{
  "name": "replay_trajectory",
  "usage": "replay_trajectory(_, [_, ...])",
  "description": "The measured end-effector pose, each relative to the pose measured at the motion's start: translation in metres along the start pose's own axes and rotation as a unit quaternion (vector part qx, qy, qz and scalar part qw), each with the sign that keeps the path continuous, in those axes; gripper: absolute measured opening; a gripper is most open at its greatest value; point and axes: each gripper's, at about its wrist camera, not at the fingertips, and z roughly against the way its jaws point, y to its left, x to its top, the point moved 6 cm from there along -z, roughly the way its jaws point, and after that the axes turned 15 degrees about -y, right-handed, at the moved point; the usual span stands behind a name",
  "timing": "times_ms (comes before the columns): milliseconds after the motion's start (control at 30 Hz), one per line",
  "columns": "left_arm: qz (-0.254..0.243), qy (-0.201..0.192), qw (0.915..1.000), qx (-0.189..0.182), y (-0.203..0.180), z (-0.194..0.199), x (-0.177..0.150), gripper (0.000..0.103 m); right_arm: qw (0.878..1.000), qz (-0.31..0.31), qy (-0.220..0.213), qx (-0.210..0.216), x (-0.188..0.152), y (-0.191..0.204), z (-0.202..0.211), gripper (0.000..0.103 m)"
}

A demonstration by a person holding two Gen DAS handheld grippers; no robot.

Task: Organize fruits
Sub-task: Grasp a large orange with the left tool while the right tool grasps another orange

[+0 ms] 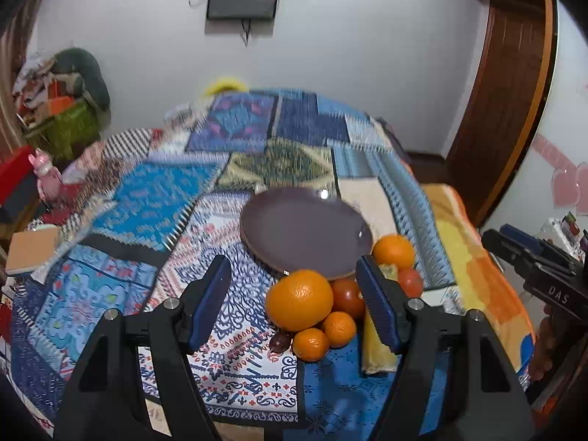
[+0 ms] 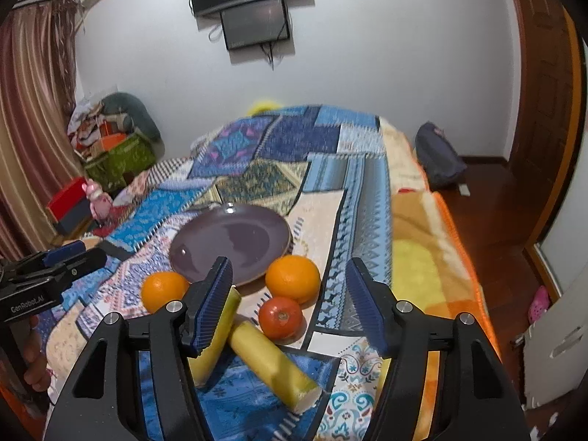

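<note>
Bedspread (image 2: 352,169): fruit (image 2: 281,316) between open right gripper (image 2: 290,303) jaws.

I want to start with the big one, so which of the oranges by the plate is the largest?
The large orange at the front of the pile, touching the purple plate's near rim. The two small oranges below it are clearly smaller.

Purple plate (image 2: 235,242) sat empty on the patchwork bedspread. Fruit clustered at its near rim — a big orange (image 1: 299,299), two small oranges (image 1: 323,336) just below it, another orange (image 2: 293,278) on the far side, red tomatoes (image 2: 281,317) between. Two pale yellow cut stalks (image 2: 273,362) lay flat in front, angled apart.
</note>
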Motion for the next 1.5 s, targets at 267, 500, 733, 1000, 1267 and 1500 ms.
replay_trajectory(267, [-0.001,0.061,0.998,-0.012,-0.002,-0.047,-0.028,0.071,0.998,0.001,0.06,0.015,-0.022,-0.008,-0.039,0.061])
replay_trajectory(500, [0.018,0.102,0.9945,-0.014,0.003,-0.075,-0.047,0.071,0.995,-0.001,0.094,0.022,-0.033,-0.011,-0.066,0.061])
replay_trajectory(733, [0.029,0.122,0.9919,-0.021,0.003,-0.09,-0.06,0.072,0.992,-0.012,0.123,0.033,-0.042,-0.014,-0.086,0.061])
replay_trajectory(1000, [0.05,0.147,0.9872,-0.037,0.005,-0.102,-0.074,0.072,0.988,-0.014,0.15,0.038,-0.054,-0.014,-0.105,0.061])
replay_trajectory(1267, [0.051,0.135,0.9887,-0.042,0.004,-0.101,-0.074,0.069,0.984,-0.024,0.175,0.038,-0.066,-0.015,-0.119,0.064])
replay_trajectory(1500, [0.046,0.127,0.9903,-0.032,0.006,-0.096,-0.069,0.068,0.984,-0.026,0.175,0.039,-0.065,-0.016,-0.119,0.061])
